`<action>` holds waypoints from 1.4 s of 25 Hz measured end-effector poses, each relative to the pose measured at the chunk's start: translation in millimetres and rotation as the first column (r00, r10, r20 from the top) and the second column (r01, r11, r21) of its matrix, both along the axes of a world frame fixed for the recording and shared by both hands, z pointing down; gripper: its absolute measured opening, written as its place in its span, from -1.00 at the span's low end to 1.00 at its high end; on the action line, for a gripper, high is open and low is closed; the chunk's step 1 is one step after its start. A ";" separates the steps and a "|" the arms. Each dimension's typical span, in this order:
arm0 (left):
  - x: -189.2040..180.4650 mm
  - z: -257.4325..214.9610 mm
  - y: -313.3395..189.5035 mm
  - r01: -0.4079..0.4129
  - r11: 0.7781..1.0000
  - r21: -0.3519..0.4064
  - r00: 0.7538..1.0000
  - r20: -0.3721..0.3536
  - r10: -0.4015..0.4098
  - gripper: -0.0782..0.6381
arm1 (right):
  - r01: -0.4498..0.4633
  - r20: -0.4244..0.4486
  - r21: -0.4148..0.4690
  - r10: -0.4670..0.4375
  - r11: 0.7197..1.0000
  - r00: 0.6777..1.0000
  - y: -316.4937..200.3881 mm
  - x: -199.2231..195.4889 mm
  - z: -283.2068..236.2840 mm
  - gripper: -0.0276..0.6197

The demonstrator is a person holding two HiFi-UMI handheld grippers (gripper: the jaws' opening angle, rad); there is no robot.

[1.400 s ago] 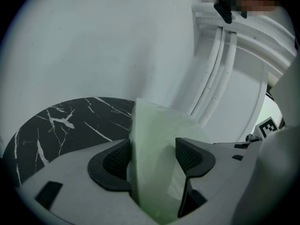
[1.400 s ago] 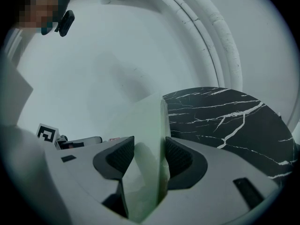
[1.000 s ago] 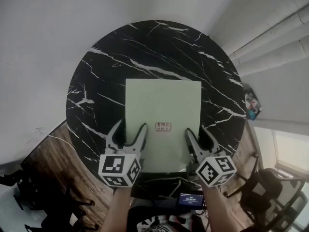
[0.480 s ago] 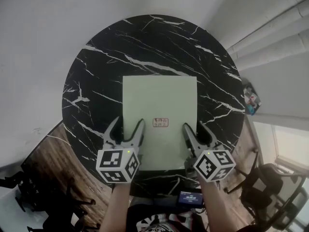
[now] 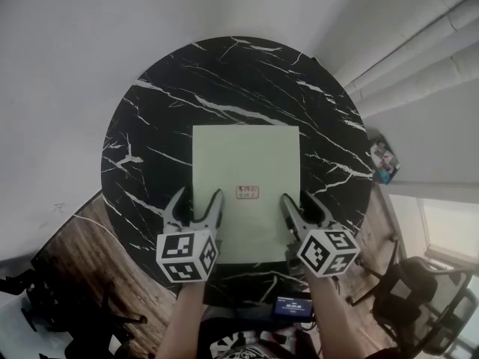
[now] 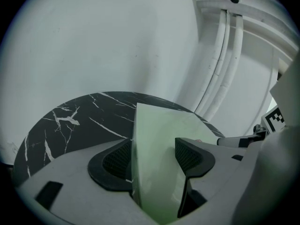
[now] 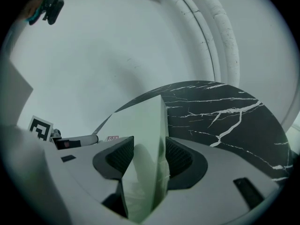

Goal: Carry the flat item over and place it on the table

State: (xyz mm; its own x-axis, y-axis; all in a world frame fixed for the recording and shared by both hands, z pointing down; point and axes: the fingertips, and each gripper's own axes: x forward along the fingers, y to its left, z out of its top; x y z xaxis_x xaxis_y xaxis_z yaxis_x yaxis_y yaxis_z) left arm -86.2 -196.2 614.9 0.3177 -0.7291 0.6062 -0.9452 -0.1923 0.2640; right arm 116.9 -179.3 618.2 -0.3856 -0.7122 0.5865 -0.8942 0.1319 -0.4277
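In the head view, the flat item point(image 5: 247, 178) is seen over the table point(image 5: 150, 118), carried between the left gripper point(image 5: 199, 196) and the right gripper point(image 5: 298, 199). In the left gripper view, its edge is clamped between the jaws. In the right gripper view, it is pinched likewise. Only the release is judged to be left.

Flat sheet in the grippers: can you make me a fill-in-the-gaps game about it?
1. The flat sheet is pale ____ in colour.
2. The table below it is black with white veins, and its top is ____ in shape.
3. The left gripper and the right gripper are both shut on the near edge of the ____.

Missing words: green; round; sheet.
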 end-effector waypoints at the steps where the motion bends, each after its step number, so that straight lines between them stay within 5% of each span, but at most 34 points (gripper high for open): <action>1: -1.1 -1.0 1.8 0.000 1.000 0.002 1.000 0.012 0.000 0.07 | -0.002 -0.014 0.002 0.002 1.000 1.000 0.9 2.0 -1.4 -0.28; 7: -9.2 -20.8 10.8 -0.006 0.998 0.059 0.999 0.043 0.003 -0.12 | 0.014 -0.081 0.057 -0.009 0.998 0.997 11.9 3.5 -21.1 -0.29; 10: -8.6 -39.7 13.0 -0.013 0.993 0.114 0.999 0.035 0.009 -0.46 | 0.028 -0.116 0.107 -0.015 0.994 0.993 18.6 0.9 -38.4 -0.69; 11: -7.9 -47.6 13.9 -0.015 0.991 0.135 1.000 0.027 0.011 -0.65 | 0.034 -0.121 0.123 -0.019 0.992 0.992 20.6 -0.6 -44.7 -0.76; 13: -5.2 -62.7 16.5 -0.026 0.986 0.167 1.000 0.011 0.025 -0.73 | 0.050 -0.127 0.152 -0.031 0.987 0.991 24.7 -3.9 -58.0 -0.81; 35: 18.7 -210.6 76.3 -0.129 0.896 0.425 0.990 0.008 0.139 -0.75 | 0.027 -0.161 0.438 0.048 0.898 0.986 92.7 -6.7 -195.2 -0.84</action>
State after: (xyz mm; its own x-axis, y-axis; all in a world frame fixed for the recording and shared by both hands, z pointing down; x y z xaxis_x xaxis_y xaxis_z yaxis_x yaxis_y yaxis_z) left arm -67.5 -119.9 404.2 0.4402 -0.8650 0.2410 -0.8974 -0.4149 0.1500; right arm 110.2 -86.6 423.0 -0.3026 -0.9146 0.2683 -0.9487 0.2621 -0.1768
